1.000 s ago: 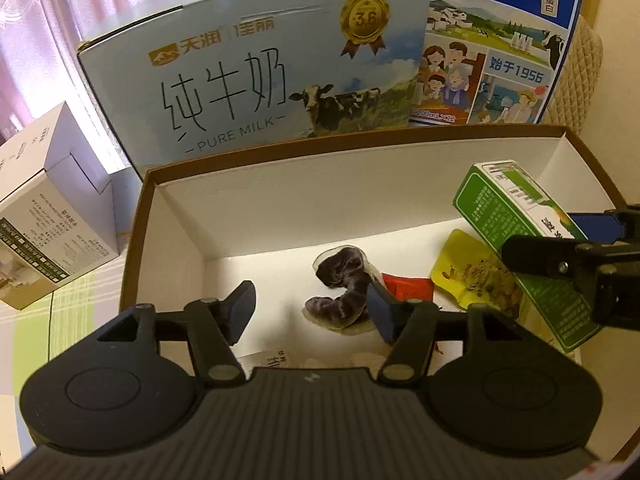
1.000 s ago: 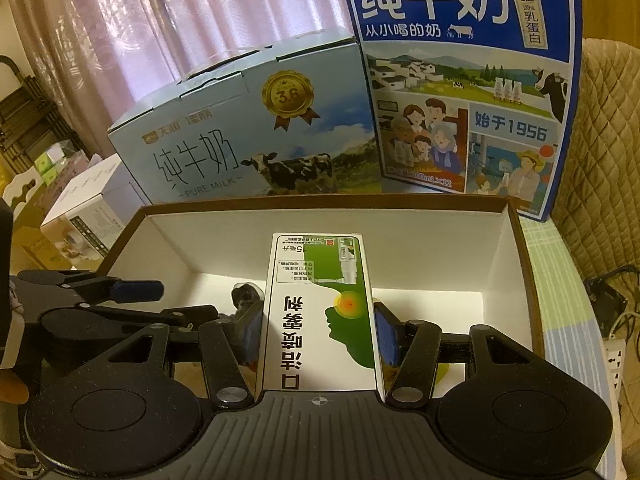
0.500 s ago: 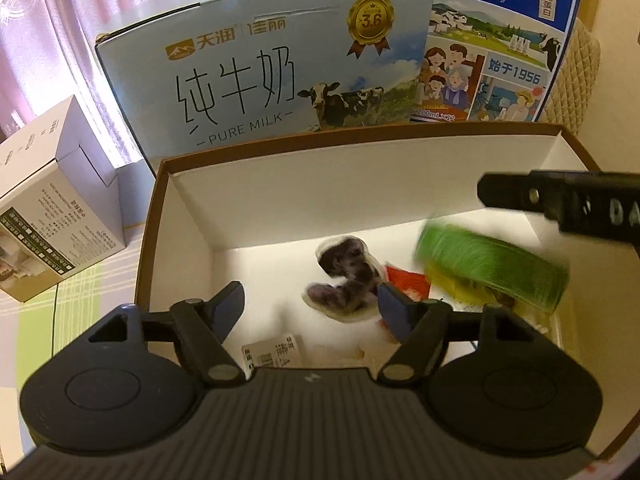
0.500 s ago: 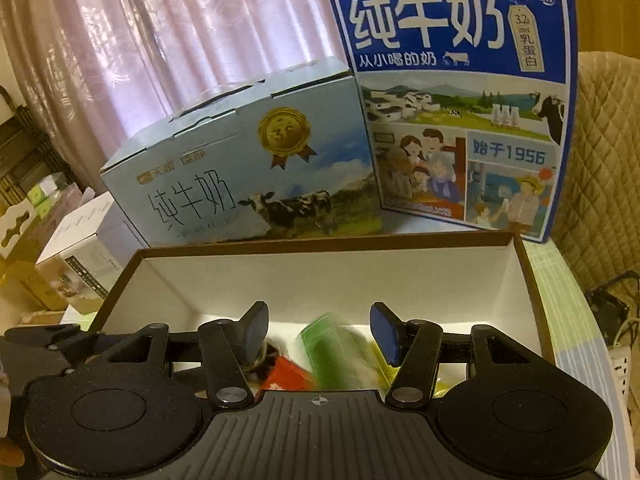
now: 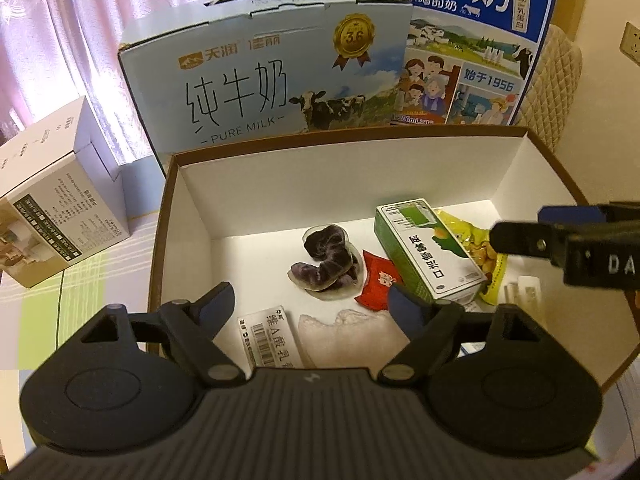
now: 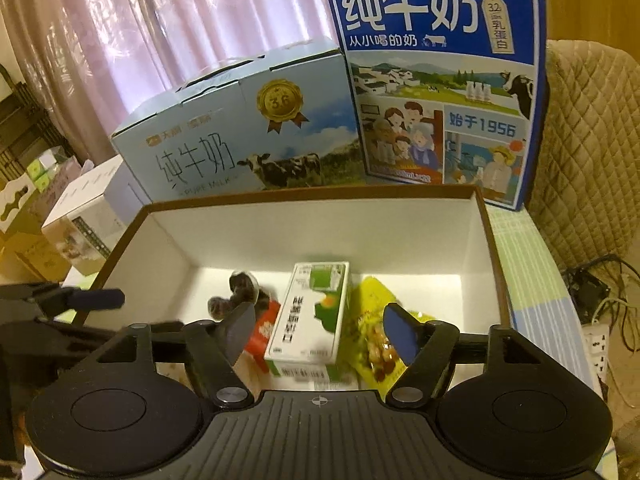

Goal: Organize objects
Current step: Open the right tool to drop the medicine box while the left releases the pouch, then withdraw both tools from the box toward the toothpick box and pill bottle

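Note:
A green and white carton [image 5: 428, 250] [image 6: 312, 316] lies inside the open brown-rimmed box [image 5: 352, 176] [image 6: 320, 232], partly on a yellow snack bag [image 5: 476, 248] [image 6: 372, 332]. A purple sweet-potato pack [image 5: 326, 262] [image 6: 236, 292], a red sachet [image 5: 378, 280], a barcode-labelled packet [image 5: 270, 336] and a white pouch [image 5: 348, 332] lie beside it. My left gripper [image 5: 312, 306] is open and empty above the box's near left. My right gripper [image 6: 320, 330] is open and empty above the carton; it shows at the right of the left wrist view [image 5: 560, 236].
A light blue milk case [image 5: 264, 80] [image 6: 240, 128] and a dark blue milk case [image 5: 468, 52] [image 6: 440, 80] stand behind the box. A white carton [image 5: 52, 204] stands at the left. A quilted chair [image 6: 592, 140] and a power strip [image 6: 604, 344] are at the right.
My right gripper opened and let the green carton drop into the box, then rose and drew back. My left gripper lifted a little and stayed open.

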Demonstrator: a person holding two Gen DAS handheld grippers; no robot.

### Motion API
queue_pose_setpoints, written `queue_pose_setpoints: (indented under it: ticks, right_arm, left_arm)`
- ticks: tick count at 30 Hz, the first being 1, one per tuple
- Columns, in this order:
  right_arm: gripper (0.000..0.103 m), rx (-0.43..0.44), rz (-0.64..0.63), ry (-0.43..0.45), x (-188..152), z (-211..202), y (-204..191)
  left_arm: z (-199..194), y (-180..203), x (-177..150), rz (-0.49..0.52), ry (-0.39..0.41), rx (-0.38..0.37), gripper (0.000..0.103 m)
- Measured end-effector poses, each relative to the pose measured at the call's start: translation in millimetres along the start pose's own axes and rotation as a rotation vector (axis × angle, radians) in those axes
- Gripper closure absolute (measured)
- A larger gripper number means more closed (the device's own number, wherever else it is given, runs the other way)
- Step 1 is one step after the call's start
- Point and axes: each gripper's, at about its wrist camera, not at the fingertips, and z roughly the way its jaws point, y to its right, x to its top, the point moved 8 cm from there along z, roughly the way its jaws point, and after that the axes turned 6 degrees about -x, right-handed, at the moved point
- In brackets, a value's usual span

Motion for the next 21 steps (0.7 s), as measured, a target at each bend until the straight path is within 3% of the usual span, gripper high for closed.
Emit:
queue_pose_setpoints:
  ticks: [21]
  right_arm:
    - [0.035,0.053,-0.039,0.045,-33,-85,-17]
  left_arm:
    - [-79,26,-16,-0.039,0.064,0.007,0.019]
